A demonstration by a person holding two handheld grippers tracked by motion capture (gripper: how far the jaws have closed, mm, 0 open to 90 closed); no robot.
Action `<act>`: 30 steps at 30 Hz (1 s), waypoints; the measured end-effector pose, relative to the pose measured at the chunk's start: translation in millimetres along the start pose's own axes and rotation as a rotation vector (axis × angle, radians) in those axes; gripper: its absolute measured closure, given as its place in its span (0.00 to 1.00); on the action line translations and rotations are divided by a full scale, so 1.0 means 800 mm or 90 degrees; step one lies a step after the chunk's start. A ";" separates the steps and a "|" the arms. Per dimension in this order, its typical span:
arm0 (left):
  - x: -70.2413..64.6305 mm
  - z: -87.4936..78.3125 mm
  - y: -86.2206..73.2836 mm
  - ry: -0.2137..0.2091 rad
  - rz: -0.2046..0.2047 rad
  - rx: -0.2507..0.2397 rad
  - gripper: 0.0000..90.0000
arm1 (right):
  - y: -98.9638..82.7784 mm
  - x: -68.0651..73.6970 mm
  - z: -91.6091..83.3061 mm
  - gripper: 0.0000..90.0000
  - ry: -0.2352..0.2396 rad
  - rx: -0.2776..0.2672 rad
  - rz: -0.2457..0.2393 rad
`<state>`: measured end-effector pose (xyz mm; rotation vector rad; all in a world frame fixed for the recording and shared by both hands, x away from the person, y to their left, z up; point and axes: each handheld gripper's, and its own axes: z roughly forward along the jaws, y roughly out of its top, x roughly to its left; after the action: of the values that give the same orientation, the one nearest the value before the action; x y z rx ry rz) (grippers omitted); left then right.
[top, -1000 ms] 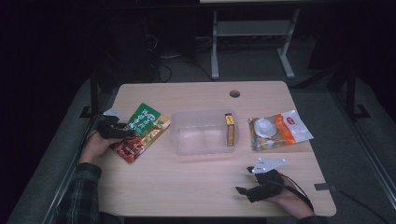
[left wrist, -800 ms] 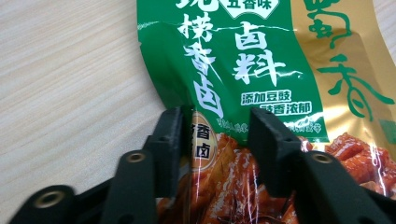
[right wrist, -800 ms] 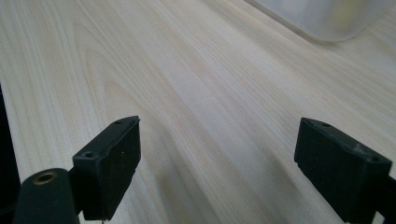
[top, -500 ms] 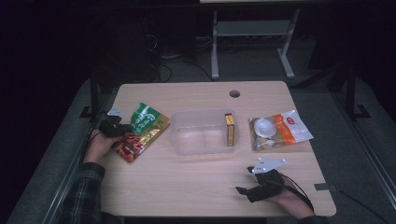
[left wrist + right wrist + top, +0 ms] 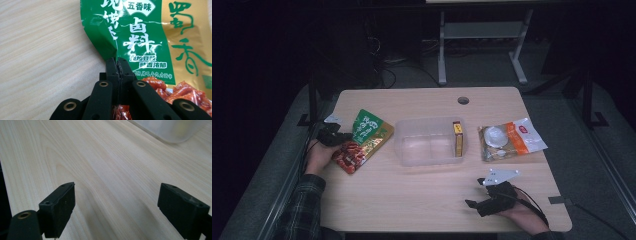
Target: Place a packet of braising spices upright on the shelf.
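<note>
- left claw (image 5: 117,65) clamped on edge of green snack pouch (image 5: 150,37); jaws have just closed, film crumpled between pads
- pouch (image 5: 363,139) lies flat at left of wooden surface (image 5: 422,200), just beside clear plastic tub (image 5: 430,141)
- pouch likely light, soft, slippery foil; edge grip looks fine but may slide or tear; better hold at the sealed rim
- right claw (image 5: 117,207) wide open, empty, over bare surface near front edge

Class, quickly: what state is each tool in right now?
Left tool: closed on the edge of the snack bag.
Right tool: open, holding nothing.
</note>
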<state>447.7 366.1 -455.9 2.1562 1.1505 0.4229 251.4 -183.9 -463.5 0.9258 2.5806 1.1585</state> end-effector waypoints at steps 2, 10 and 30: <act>0.000 -0.004 0.001 -0.002 -0.005 -0.004 1.00 | 0.000 0.000 0.000 0.16 -0.001 0.000 0.000; -0.001 -0.030 0.004 -0.024 -0.018 -0.035 1.00 | 0.000 0.001 -0.002 0.16 0.002 -0.003 -0.005; -0.018 -0.111 0.009 -0.092 -0.037 -0.133 1.00 | 0.002 0.002 -0.004 0.15 0.002 -0.011 -0.005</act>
<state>395.3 385.9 -385.0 1.9350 1.0379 0.3399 249.7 -184.1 -460.1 0.9093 2.5694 1.1791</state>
